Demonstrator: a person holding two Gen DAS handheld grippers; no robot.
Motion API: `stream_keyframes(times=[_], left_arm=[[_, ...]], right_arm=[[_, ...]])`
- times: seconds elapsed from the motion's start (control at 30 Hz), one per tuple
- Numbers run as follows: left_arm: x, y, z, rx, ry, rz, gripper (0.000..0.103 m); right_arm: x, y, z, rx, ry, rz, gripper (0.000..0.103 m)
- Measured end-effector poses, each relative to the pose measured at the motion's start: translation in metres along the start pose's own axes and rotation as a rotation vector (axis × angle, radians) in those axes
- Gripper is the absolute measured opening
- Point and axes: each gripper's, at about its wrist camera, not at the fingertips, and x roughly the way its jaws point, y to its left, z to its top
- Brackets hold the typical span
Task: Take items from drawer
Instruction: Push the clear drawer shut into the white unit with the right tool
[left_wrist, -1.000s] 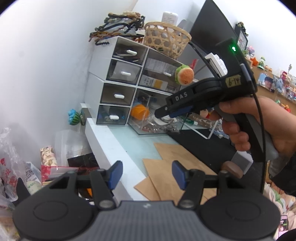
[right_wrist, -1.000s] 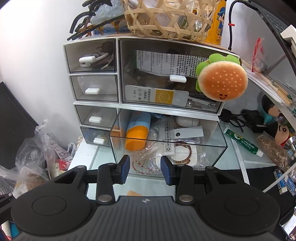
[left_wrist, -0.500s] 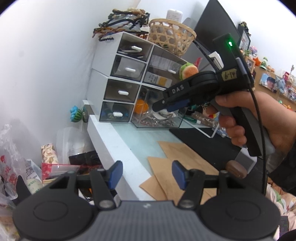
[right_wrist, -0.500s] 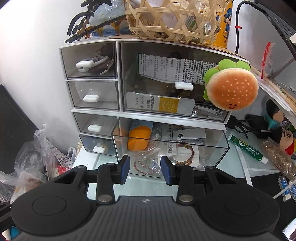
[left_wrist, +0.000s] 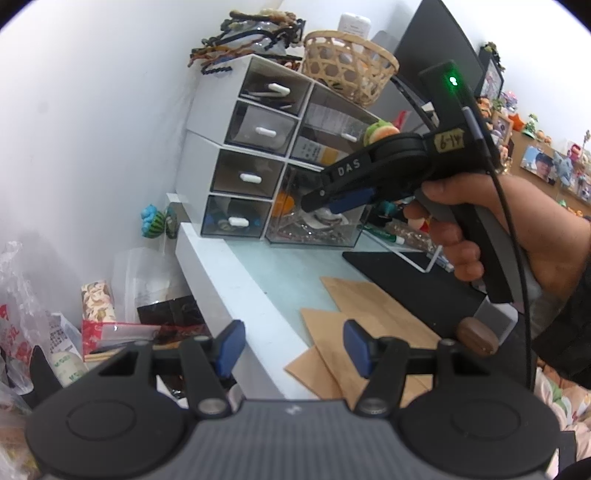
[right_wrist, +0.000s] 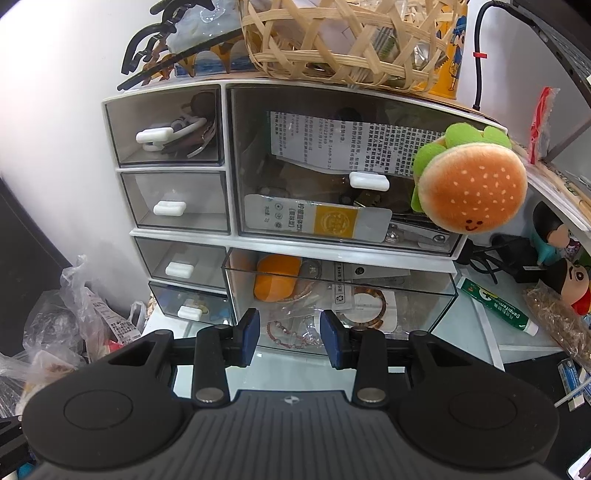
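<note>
Right claw (right_wrist: 290, 338) poised at open drawer (right_wrist: 338, 295), part-open, empty.
Drawer just beyond, on desk (right_wrist: 469, 332); orange bottle (right_wrist: 275, 282) far-left inside. Left claw (left_wrist: 293, 349) wide, empty, well back.

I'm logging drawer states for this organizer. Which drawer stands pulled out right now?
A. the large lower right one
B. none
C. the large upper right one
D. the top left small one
A: the large lower right drawer juts forward past the organizer's white frame, its contents open from above, while the other fronts sit flush.
</note>
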Motion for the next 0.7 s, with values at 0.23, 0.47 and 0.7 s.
stream_keyframes(times=[0.23, 0.47, 0.7], left_arm=[[0.0012, 0.0015, -0.0005, -0.003, 0.002, -0.002, 0.063], [-0.0024, -0.0001, 0.0011, 0.008, -0.013, -0.001, 0.062], [-0.0048, 0.0001, 0.0021, 0.008, -0.022, 0.0, 0.063]], right_arm=[[0.003, 0.0002, 0.002, -0.002, -0.004, -0.005, 0.04], [0.0065, 0.0006, 0.0049, -0.004, -0.003, -0.011, 0.04], [0.0102, -0.0002, 0.0073, -0.007, -0.002, -0.012, 0.04]])
